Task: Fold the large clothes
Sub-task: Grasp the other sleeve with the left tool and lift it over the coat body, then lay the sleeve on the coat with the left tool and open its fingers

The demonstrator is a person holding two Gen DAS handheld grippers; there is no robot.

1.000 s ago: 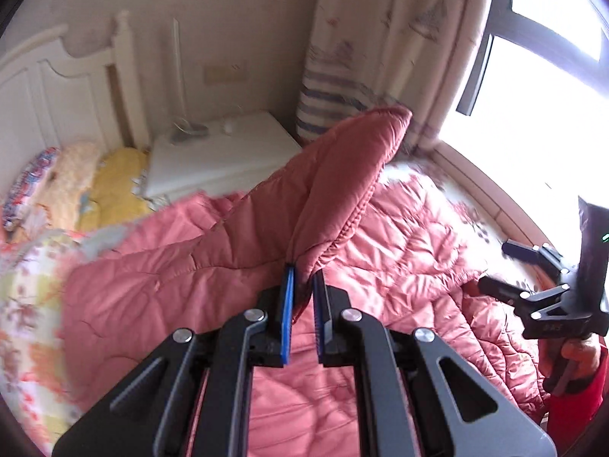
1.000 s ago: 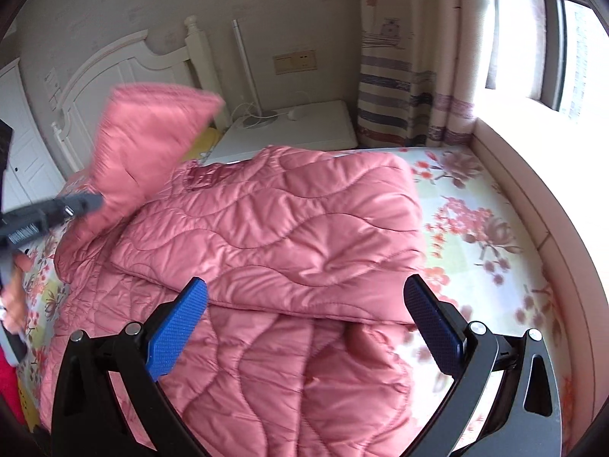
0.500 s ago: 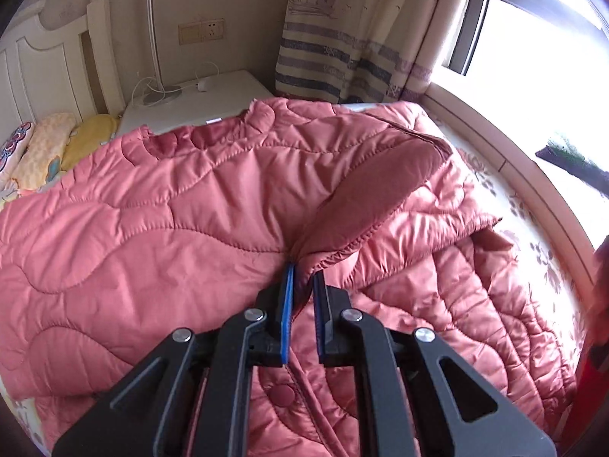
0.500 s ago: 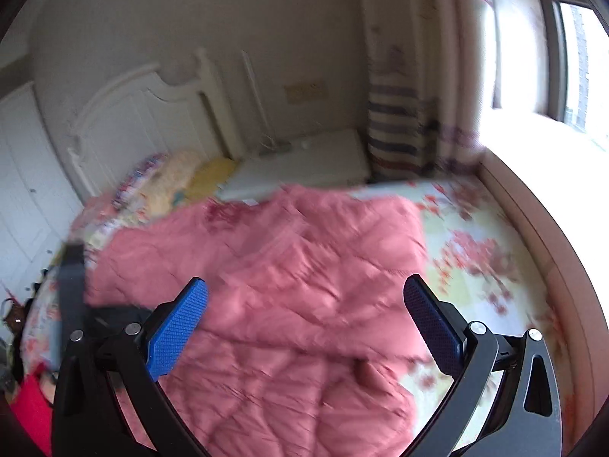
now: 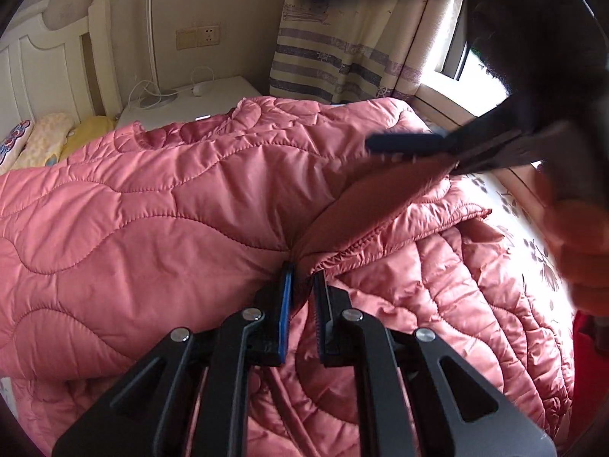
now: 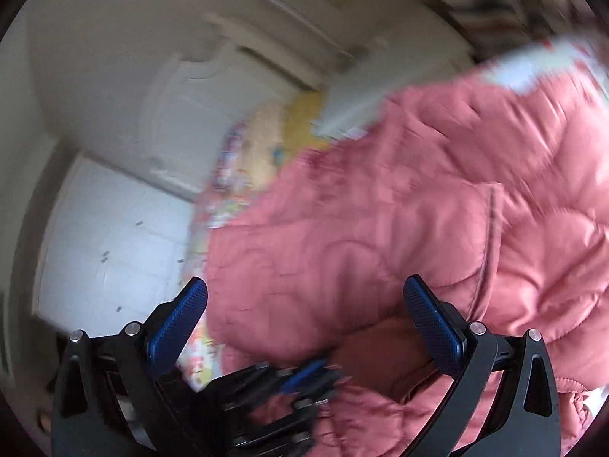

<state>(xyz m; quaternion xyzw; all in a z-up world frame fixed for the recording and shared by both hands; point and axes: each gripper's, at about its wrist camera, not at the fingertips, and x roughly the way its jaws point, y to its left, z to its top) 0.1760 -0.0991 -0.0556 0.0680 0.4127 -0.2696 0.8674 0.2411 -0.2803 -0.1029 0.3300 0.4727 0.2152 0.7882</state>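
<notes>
Left wrist view: left gripper [image 5: 302, 272] is clamped tight on a sleeve cuff [image 5: 335, 259] of the pink quilted jacket [image 5: 152, 209], which lies spread over the bed w/ floral sheet [image 5: 533, 236]. The sleeve runs up and right across the jacket body. Right gripper [image 5: 403, 143] crosses the upper right, blurred, above the jacket; a hand [image 5: 578, 236] is at the right edge. White nightstand [image 5: 198, 103], headboard [image 5: 45, 68] and striped curtain [image 5: 342, 57] behind.

Right wrist view: very blurred. Right gripper [image 6: 304, 304] has its jaws spread wide, nothing btwn them, over the jacket [image 6: 418, 209]. Left gripper [image 6: 304, 373] sits low in frame at the jacket's edge.
</notes>
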